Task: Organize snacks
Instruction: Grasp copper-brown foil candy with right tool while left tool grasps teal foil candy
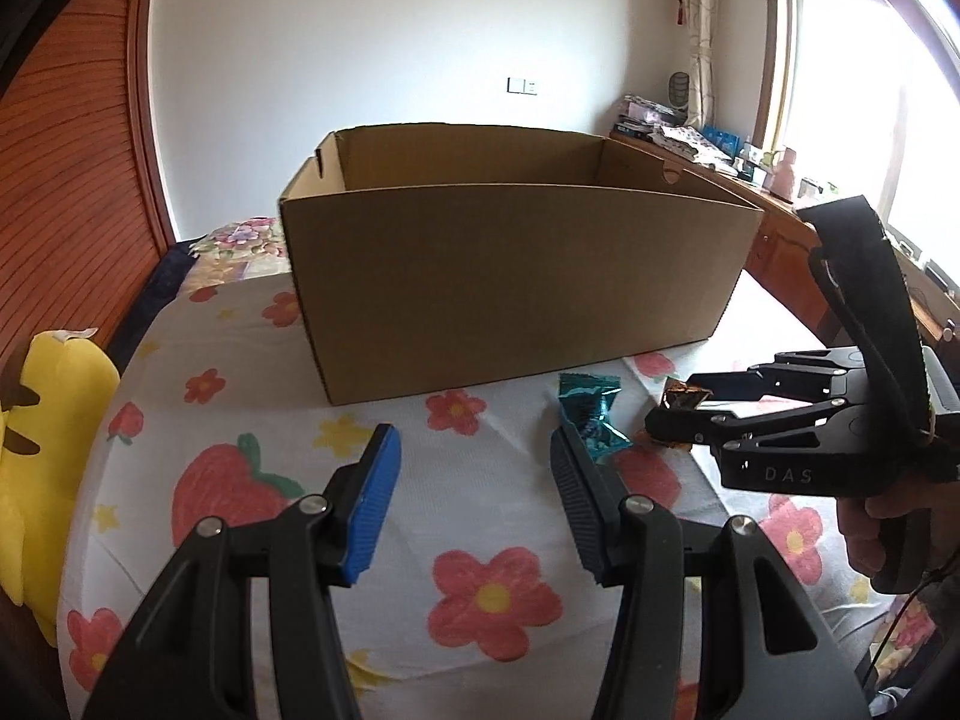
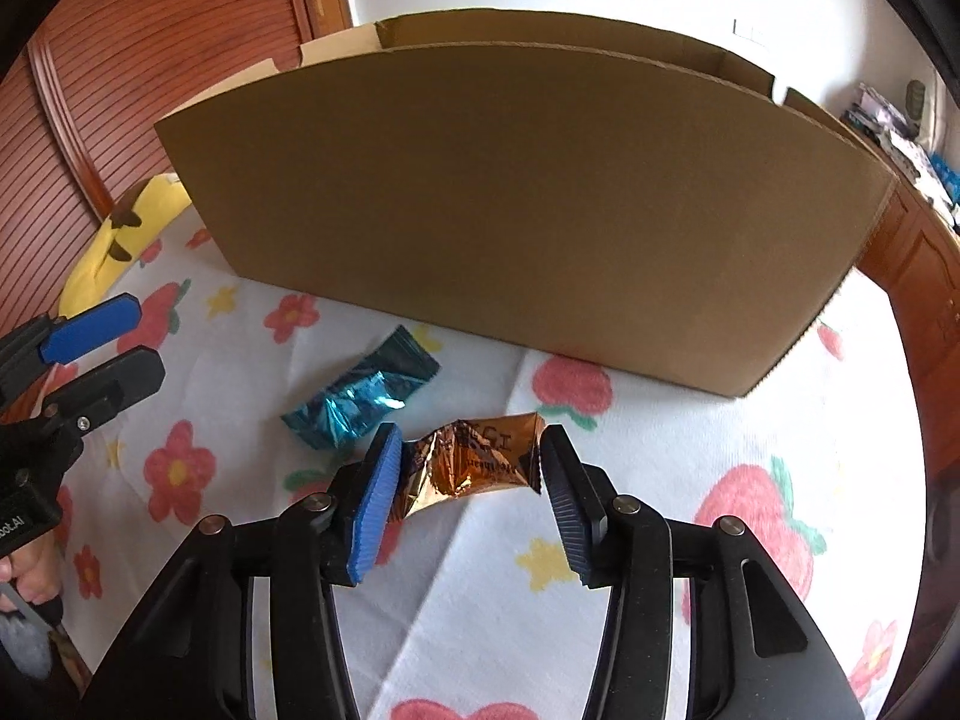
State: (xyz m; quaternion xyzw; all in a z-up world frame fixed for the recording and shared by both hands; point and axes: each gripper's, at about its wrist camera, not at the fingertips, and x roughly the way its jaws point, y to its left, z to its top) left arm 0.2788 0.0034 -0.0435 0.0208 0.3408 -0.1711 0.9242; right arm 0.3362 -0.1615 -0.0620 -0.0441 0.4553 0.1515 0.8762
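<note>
The left gripper [image 1: 474, 450] was spread, with nothing but bare bedsheet [image 1: 480, 504] between its pads. The teal snack packet [image 1: 591, 417] lay just ahead of its right fingertip, partly hidden behind that fingertip; contact could not be determined. Ahead of the left gripper, the near wall of the open cardboard box [image 1: 510, 288] stood upright on the sheet, its bottom edge a little beyond the packet. To the left of the tool, the sheet ran clear toward a yellow plush toy [image 1: 54, 456] at the bed edge.

The right gripper [image 2: 471, 468] was spread around the orange snack packet [image 2: 480, 459], which lay crumpled on the sheet between the fingertips. The blue pad [image 2: 375, 504] overlapped the packet's left end; the black pad [image 2: 567, 498] stood right at its right edge, and no squeeze was visible. The teal packet lay ahead and to the left of this tool, between it and the box wall. Open sheet extended to the right of the right gripper as far as the box corner and a wooden cabinet [image 2: 924, 300].
</note>
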